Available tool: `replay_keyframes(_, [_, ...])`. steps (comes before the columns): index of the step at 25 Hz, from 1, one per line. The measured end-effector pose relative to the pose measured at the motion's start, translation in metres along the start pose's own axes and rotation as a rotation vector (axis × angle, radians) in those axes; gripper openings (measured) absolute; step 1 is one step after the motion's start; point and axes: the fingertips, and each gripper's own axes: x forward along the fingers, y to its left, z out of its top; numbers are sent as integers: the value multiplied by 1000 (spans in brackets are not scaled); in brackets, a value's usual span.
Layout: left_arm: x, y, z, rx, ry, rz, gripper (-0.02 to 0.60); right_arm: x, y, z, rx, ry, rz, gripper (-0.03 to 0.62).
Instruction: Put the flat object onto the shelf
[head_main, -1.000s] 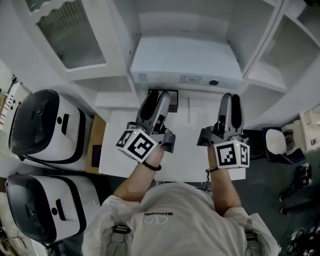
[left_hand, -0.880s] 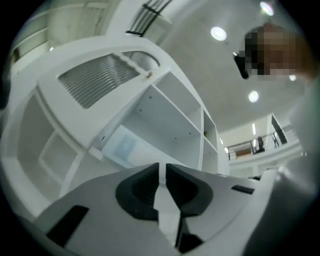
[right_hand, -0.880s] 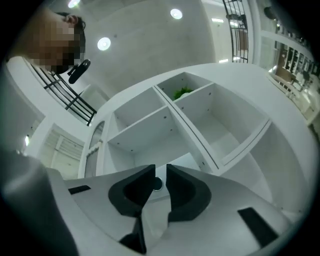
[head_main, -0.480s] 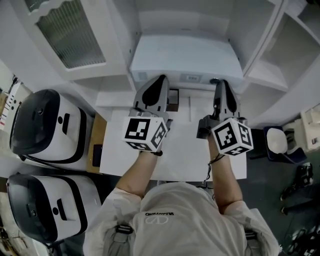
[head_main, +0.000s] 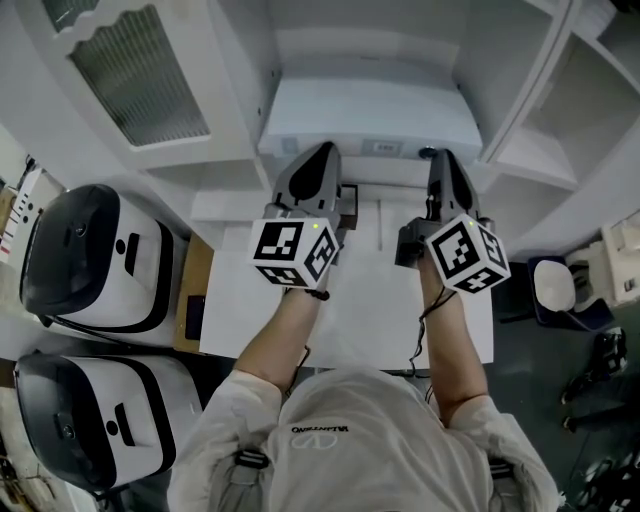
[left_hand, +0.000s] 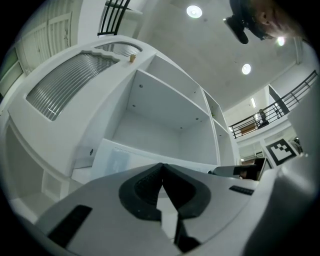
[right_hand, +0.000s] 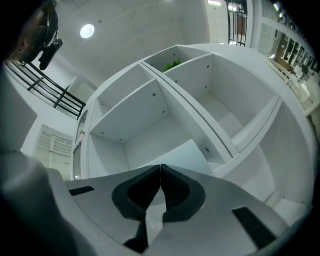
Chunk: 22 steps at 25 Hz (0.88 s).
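The flat object (head_main: 370, 112) is a wide white slab lying inside the middle shelf compartment (head_main: 365, 45), its front edge towards me. My left gripper (head_main: 318, 152) is shut and empty, its tip at the slab's front left edge. My right gripper (head_main: 441, 158) is also shut and empty, at the front right edge. Whether either tip touches the slab I cannot tell. In the left gripper view the slab (left_hand: 125, 160) lies just beyond the shut left gripper (left_hand: 162, 167). The right gripper view has the slab (right_hand: 172, 152) behind the shut right gripper (right_hand: 160, 169).
A white table (head_main: 235, 300) lies under my forearms. Two white-and-black machines (head_main: 85, 255) (head_main: 80, 420) stand at the left. A cabinet door with ribbed glass (head_main: 140, 75) hangs at the upper left. More shelf compartments (head_main: 560, 110) are at the right. A small dark item (head_main: 348, 198) sits between the grippers.
Both grippers moved forward from over the table to the slab's front edge. Their jaws, apart one second ago, are now closed. The left gripper has rolled.
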Motion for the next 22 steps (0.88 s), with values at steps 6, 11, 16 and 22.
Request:
replay_keyframes(6, [10,7,-2,-26,-3,1,5,11,-3,-2,4,7,-5,12])
replay_keyframes(11, [16,10,-4,-42,-3,0,5,17,-7,-5,23,15,-6,12])
replay_keyframes(16, [19,14,-3,-45,-6,1,5,20,-6,-6,24,13,-1,11])
replay_keyframes(22, [16,13,-1,-46,-22,-2,5,16,-5,-4,9,19,1,11])
